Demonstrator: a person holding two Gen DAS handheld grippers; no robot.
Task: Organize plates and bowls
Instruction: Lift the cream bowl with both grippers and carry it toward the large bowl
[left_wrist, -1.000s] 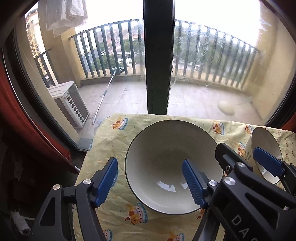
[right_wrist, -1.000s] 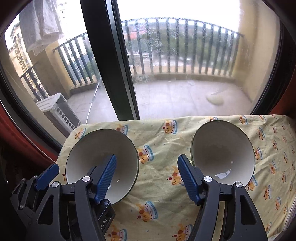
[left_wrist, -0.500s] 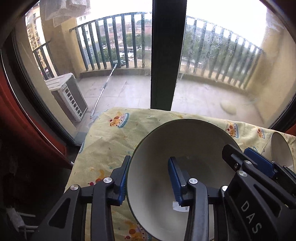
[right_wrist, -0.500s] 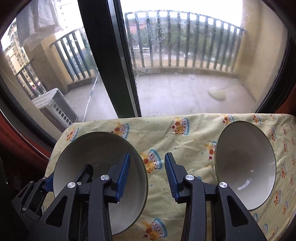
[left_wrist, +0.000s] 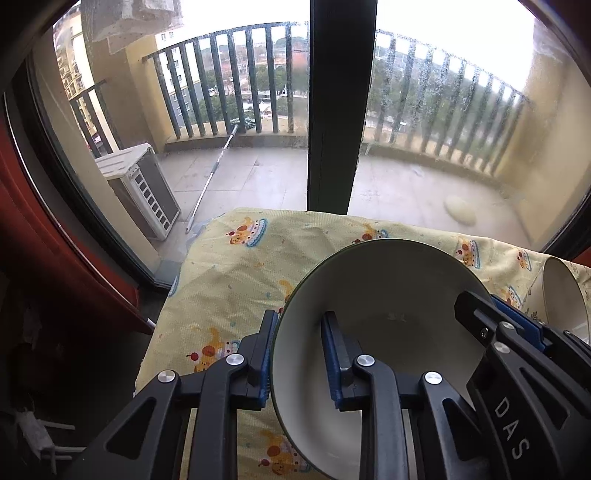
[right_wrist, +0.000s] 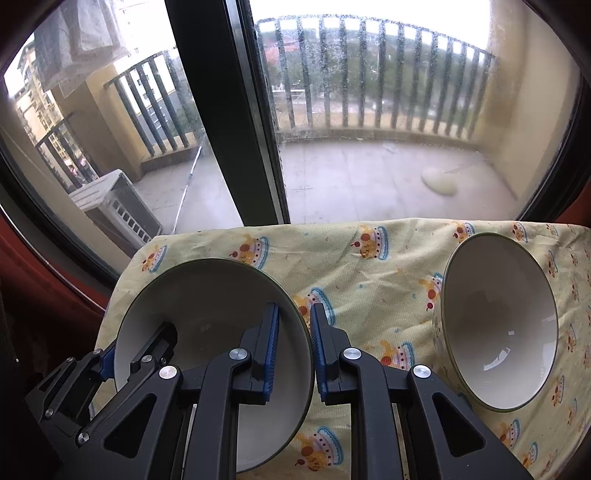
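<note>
Left wrist view: the left gripper (left_wrist: 297, 354) clamps the rim of a white bowl (left_wrist: 391, 295) with a dark edge, one blue pad (left_wrist: 266, 350) outside the wall at 9 o'clock and the other pad (left_wrist: 330, 354) inside. The bowl sits tilted, its mouth turned toward the camera, over a yellow tablecloth (left_wrist: 240, 280) printed with cartoon cakes. The right gripper (left_wrist: 517, 325) enters from 4 o'clock and crosses the bowl's rim on that side. A second bowl (left_wrist: 563, 295) lies at 3 o'clock, near the frame edge, partly cut off.

Right wrist view: the right gripper (right_wrist: 293, 343) has its jaws drawn narrow around the rim of the bowl (right_wrist: 207, 295) at 8 o'clock, one pad (right_wrist: 271, 347) inside and one pad (right_wrist: 318, 350) outside the wall; whether the pads press the rim cannot be told. The left gripper (right_wrist: 122, 354) grips the same bowl's opposite rim at 8 o'clock. The second bowl (right_wrist: 498, 314) rests on the tablecloth (right_wrist: 369, 277) at 3 o'clock, well apart from the first, untouched.

Behind the table, a window with a dark frame post (right_wrist: 229, 110) at 12 o'clock, a balcony railing (right_wrist: 369, 74), and an air conditioner unit (left_wrist: 140, 188) at 10 o'clock
</note>
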